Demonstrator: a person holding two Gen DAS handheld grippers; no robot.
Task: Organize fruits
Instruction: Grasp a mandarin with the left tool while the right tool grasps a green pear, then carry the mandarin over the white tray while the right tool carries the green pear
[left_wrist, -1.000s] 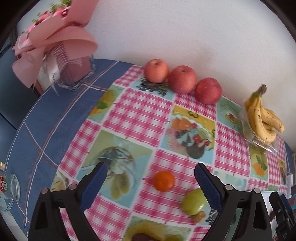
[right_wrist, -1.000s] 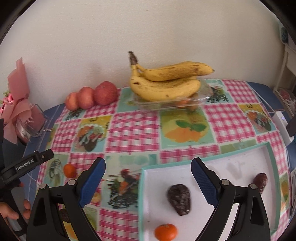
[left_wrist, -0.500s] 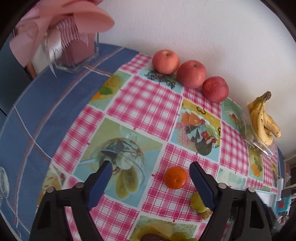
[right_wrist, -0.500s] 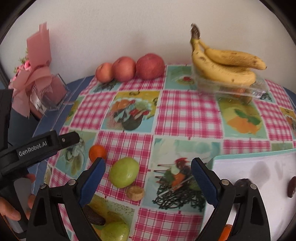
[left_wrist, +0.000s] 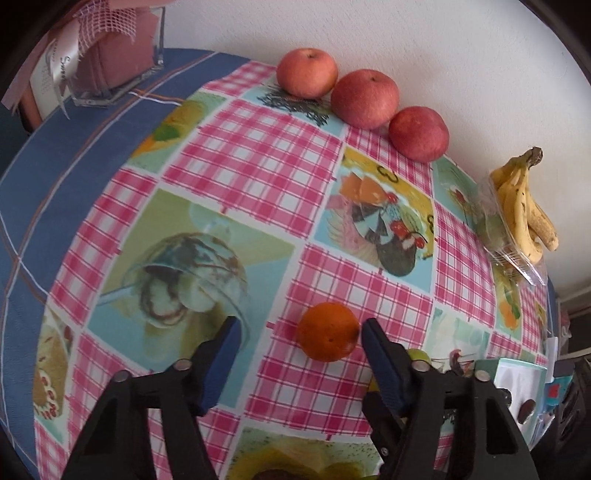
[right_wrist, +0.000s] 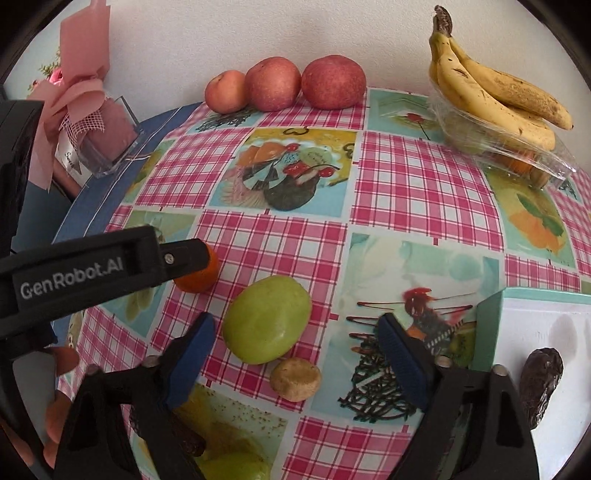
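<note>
Left gripper (left_wrist: 299, 328), jaws apart, now straddles the small orange (left_wrist: 328, 331); its right pad sits just at the fruit's side, the left pad well clear. A second ago the orange lay ahead of the jaws; the gripper has since closed in and the opening has narrowed. Judgement: grasp about to close, no lift yet. Orange rests on the surface (left_wrist: 258, 147), on a pink check square.

Right gripper (right_wrist: 295, 332), jaws apart and holding nothing, has swung left off the tray (right_wrist: 535, 306) over the last second. It now points at the green fruit (right_wrist: 266, 319), which lies between the jaw tips but a little ahead of them. A small tan fruit (right_wrist: 294, 379) touches or nearly touches the green one on its near side; it could get nudged on a close.

Right view also shows the left gripper's finger laid against the orange.

Tray edge at right holds a dark date-like fruit (right_wrist: 541, 384).

Further back: three apples (right_wrist: 273, 88) in a row against the wall, untouched. Bananas (right_wrist: 495, 92) on a clear plastic container (right_wrist: 509, 147), far right. Pink wrapped bouquet in a glass holder (right_wrist: 107, 144) at far left.

Both hands appear set for simultaneous pickups; most loose fruit not yet sorted.
</note>
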